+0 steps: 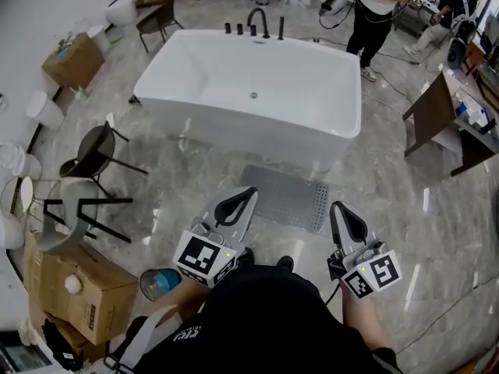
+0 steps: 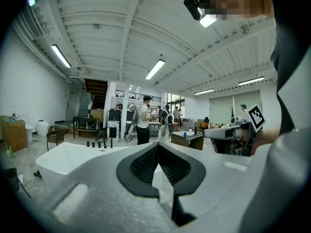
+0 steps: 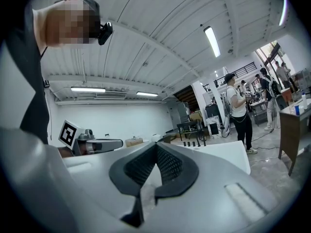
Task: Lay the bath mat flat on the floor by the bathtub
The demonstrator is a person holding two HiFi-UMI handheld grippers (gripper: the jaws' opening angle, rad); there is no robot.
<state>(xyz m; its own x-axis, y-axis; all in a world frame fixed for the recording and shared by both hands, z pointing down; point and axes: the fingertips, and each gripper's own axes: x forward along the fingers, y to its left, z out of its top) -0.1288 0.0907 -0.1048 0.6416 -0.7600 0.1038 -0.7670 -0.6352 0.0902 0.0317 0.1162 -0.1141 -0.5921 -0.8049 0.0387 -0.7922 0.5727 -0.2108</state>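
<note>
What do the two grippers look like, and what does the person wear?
The left gripper and the right gripper have light grey tongs with black ribbed pads. Each carries a white cube with black square markers. The person wears a black top.

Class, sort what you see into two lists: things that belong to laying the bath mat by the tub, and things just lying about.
Belongs to the job:
bath mat, bathtub, left gripper, right gripper

Just lying about:
cardboard box, black chair
</note>
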